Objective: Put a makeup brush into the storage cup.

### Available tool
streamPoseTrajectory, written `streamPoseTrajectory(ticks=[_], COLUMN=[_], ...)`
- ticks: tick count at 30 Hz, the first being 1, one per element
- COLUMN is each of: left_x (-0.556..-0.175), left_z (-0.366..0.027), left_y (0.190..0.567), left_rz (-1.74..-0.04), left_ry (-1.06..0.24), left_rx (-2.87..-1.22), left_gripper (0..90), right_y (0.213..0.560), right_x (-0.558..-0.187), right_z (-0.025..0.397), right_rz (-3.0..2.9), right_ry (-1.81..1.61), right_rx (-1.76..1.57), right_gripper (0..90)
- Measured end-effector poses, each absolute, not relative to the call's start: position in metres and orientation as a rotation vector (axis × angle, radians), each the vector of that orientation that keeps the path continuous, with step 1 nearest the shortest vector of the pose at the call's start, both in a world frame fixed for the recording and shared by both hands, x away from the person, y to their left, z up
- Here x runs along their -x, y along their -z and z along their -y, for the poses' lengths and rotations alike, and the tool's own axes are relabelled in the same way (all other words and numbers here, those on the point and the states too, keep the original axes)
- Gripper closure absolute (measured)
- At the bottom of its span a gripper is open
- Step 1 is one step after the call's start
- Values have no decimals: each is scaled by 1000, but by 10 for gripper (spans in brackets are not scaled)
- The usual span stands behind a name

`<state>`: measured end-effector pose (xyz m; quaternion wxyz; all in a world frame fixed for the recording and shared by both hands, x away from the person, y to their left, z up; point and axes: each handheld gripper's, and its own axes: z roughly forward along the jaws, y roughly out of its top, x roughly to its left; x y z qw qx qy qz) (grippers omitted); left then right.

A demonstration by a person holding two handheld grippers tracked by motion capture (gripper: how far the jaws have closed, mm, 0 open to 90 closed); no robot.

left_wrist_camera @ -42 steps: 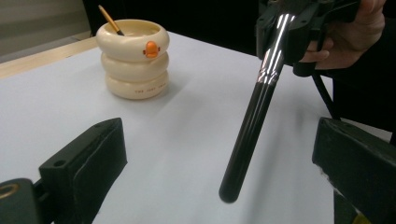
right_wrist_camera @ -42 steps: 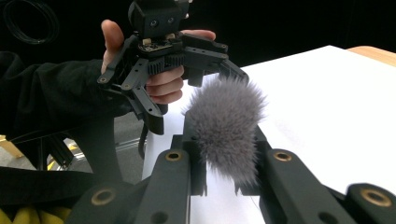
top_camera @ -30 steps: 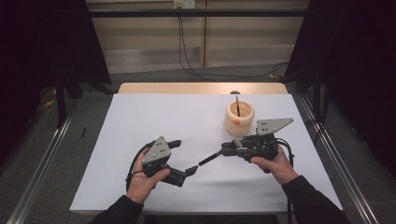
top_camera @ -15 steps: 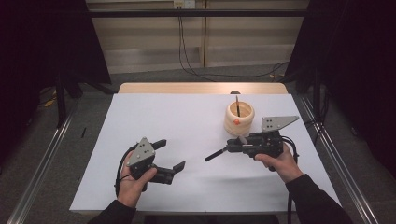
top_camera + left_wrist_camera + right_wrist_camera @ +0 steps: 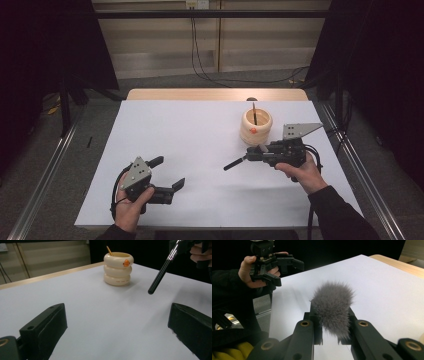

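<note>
The right gripper (image 5: 250, 156) is held low over the white table cover (image 5: 190, 135), pointing toward the table's middle, its jaws clamped on a makeup brush (image 5: 234, 163) near the bristle end; the black handle sticks out past the jaws and slopes down over the cover, while the grey fluffy head (image 5: 333, 307) bulges between the jaws in the right gripper view. The left gripper (image 5: 167, 173) sits near the front left of the table in the person's left hand (image 5: 129, 205), jaws spread wide with nothing between them (in its own view the cover shows bare between the two black jaws). Compared with half a second ago, the left hand has drawn a little back toward the front edge, and the right gripper has barely shifted. Just behind the right gripper stands a cream ringed holder (image 5: 255, 126) with an orange dot, a thin stick upright inside it. The wooden table edge (image 5: 215, 94) shows beyond the cover; grey floor, cables and dark curtains surround it.
</note>
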<state>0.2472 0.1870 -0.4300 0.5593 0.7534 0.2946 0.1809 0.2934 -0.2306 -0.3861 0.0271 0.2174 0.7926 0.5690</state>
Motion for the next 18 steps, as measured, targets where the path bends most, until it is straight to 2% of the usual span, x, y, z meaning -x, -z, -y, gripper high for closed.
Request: streamPoseTrajectory(ticks=[18], left_x=[-247], left_z=[-204], left_y=[440], left_rz=[-711], left_ry=[-431], left_rx=[-1745], left_gripper=[12], right_y=[382], right_x=[-304], right_z=[252], right_rz=[-2399], right_ry=[-1678], right_rx=[-812], right_gripper=[773])
